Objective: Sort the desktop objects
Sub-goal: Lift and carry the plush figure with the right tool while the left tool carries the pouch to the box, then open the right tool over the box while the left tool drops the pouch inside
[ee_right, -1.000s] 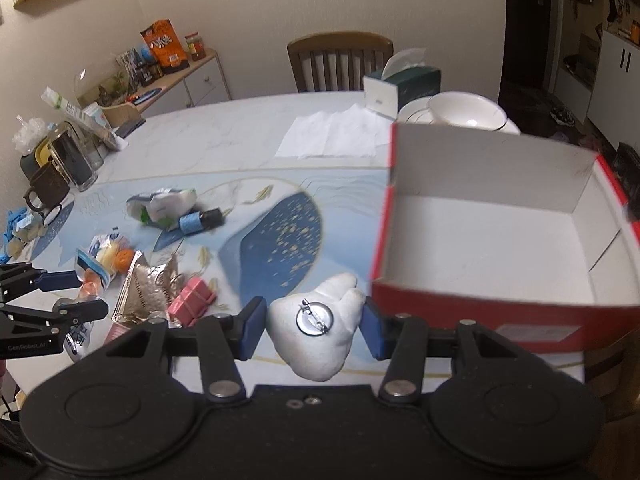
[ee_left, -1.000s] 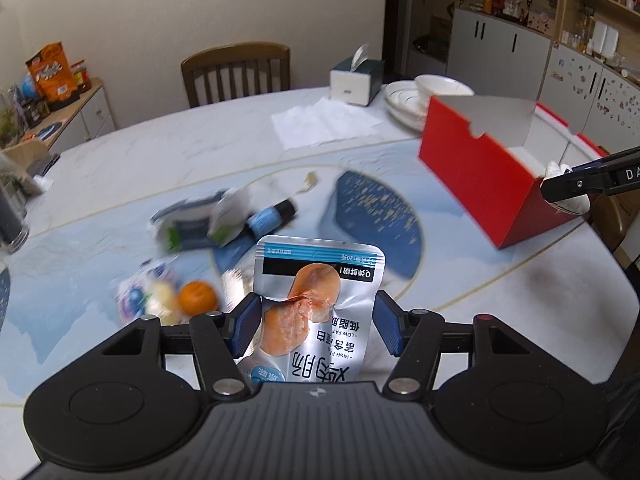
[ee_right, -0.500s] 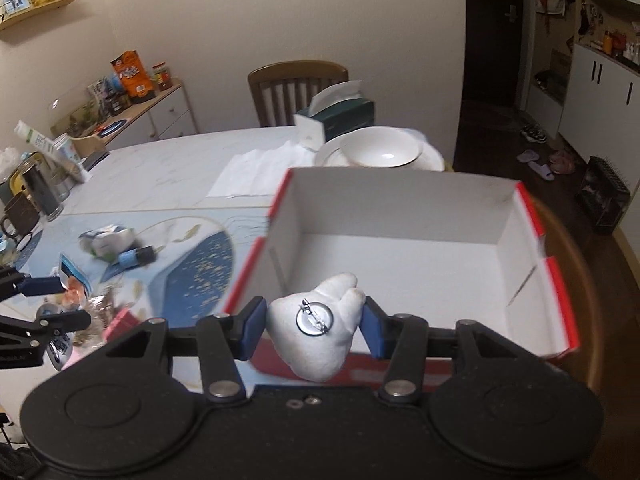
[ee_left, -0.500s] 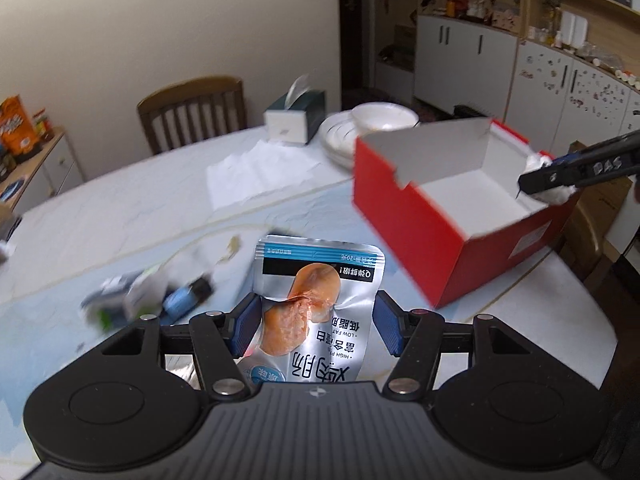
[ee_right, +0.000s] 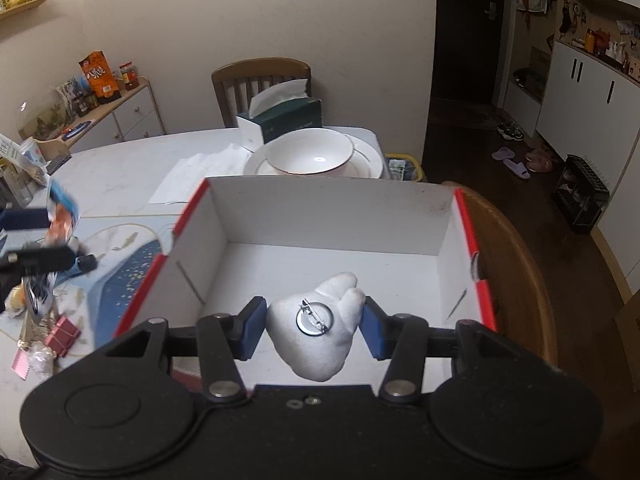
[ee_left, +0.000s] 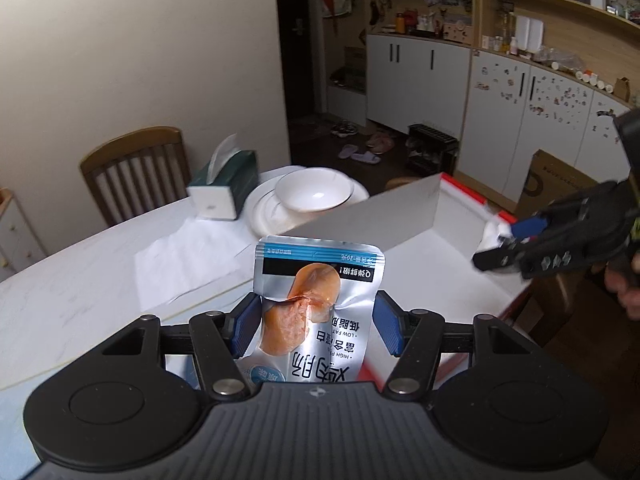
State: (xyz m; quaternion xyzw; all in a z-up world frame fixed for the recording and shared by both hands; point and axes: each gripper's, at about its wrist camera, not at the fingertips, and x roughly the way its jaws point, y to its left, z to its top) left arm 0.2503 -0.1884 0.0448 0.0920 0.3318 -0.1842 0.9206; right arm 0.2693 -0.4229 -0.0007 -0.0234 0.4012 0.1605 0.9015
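My left gripper (ee_left: 316, 330) is shut on a silver snack pouch (ee_left: 316, 300) with an orange meat picture, held upright over the near edge of the red box (ee_left: 404, 216). My right gripper (ee_right: 314, 326) is shut on a white plush brooch (ee_right: 320, 334) with a round metal pin back, hanging above the white inside of the red box (ee_right: 320, 216). In the left wrist view the right gripper (ee_left: 508, 248) shows at the right with the white plush (ee_left: 492, 234) in it. In the right wrist view the left gripper (ee_right: 32, 240) and pouch (ee_right: 60, 216) appear blurred at the left edge.
A white bowl on plates (ee_right: 312, 156), a tissue box (ee_right: 280, 122) and a white napkin (ee_right: 196, 172) lie behind the box. Small items lie at the table's left: a pink box (ee_right: 62, 334), a dark bottle (ee_right: 86, 264). A wooden chair (ee_right: 260, 88) stands behind.
Both grippers have travelled to the right with their loads. The right one now hangs over the box's inside instead of in front of it. The left one has risen and reached the box's near edge.
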